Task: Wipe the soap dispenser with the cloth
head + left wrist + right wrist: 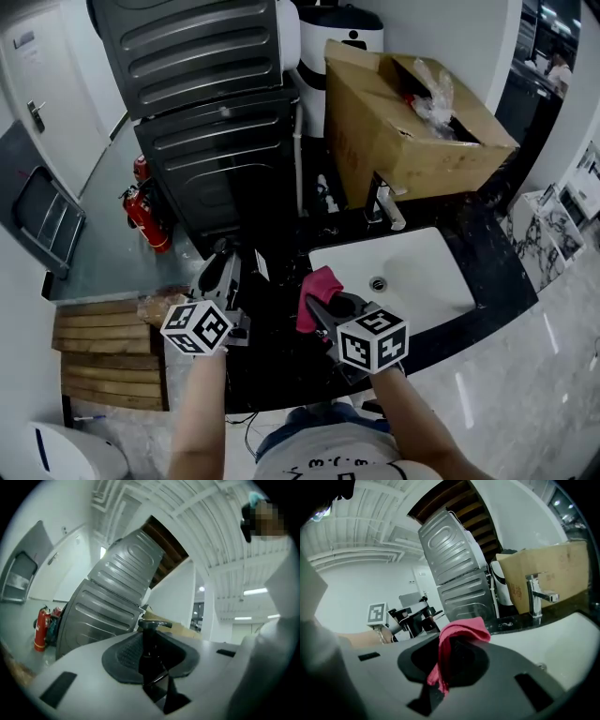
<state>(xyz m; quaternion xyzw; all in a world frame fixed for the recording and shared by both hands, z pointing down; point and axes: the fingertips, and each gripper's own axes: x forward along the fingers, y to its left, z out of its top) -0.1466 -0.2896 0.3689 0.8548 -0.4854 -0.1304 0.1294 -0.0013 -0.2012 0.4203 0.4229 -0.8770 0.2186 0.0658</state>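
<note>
Left gripper [223,269]: The jaws are shut part way and are pressed on the soap dispenser [150,654]. It is held up in the air.
Soap dispenser: A dark bottle with a pump head on top is seen between the left jaws. It is held above the black counter [281,366], to the left of the white sink [427,281].
Right gripper [453,657]: The jaws are shut on the pink cloth [461,629]. One fold is pushed up above the jaws and a corner is left hanging down.
Cloth: It is held over the near left edge of the sink, with nothing touched by it.
Which way: From the cloth jaws, the dispenser is found to the left. The two are near, but a gap is seen between them.
Long line of the bottle: In the left gripper view it is seen running up and down, with the pump head at the top. It seems to be tipped a little; how much cannot be told.
Nearer hand: The bottle is already held by the left hand, so the gap is best closed by the right hand.
Step in hand: The wiping does not seem to be started yet.
Next move: The cloth needs to be brought left onto the side of the bottle and rubbed along its long line.
</note>
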